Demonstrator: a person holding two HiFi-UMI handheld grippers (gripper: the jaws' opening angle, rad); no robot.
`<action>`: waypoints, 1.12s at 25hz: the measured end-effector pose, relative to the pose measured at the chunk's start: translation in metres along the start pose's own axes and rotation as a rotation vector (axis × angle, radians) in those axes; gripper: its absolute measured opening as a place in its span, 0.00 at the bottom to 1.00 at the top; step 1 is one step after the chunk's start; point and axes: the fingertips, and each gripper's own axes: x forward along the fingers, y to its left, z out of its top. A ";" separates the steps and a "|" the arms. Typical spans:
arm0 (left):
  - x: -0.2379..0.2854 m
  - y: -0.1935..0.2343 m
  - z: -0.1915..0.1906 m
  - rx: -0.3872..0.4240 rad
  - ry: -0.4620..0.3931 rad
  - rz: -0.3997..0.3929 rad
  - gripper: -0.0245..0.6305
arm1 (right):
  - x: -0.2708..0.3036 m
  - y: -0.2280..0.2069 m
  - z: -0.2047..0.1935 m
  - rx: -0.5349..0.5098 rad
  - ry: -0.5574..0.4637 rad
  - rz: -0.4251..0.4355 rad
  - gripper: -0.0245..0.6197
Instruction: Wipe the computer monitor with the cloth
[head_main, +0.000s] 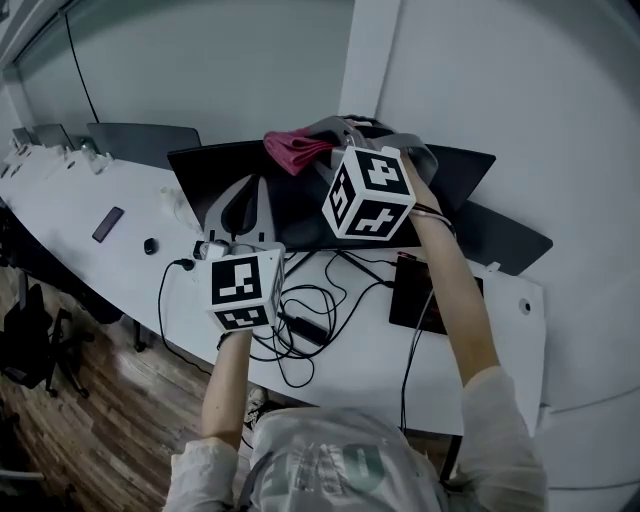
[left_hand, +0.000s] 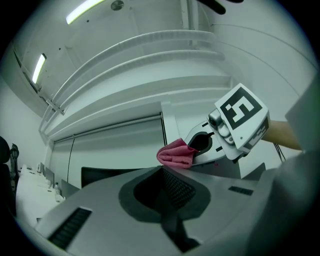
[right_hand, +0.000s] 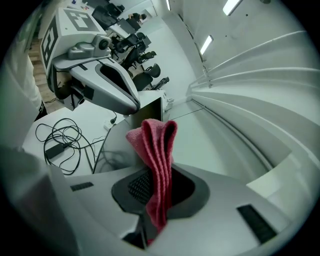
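Monitor (head_main: 200, 172) wiping looks about to start: the right tool (right_hand: 159, 200) pinches the pink cloth (head_main: 297, 150) above the monitor, and the left tool (left_hand: 167, 200) is closed, empty. Next, bring the cloth down onto it.

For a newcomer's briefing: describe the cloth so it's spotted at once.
Find the black monitor on the white desk. By its top edge, the right gripper has its jaws shut on the cloth: folded, pinkish-red, the only red thing among black and grey gear.
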 end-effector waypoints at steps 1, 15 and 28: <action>0.003 -0.009 0.000 -0.005 -0.002 -0.007 0.06 | -0.004 0.000 -0.009 0.003 0.007 0.001 0.11; 0.056 -0.153 0.007 -0.091 -0.003 -0.162 0.06 | -0.074 -0.011 -0.143 0.038 0.144 -0.023 0.11; 0.129 -0.306 0.028 -0.188 -0.046 -0.364 0.06 | -0.149 -0.024 -0.301 0.092 0.344 -0.039 0.11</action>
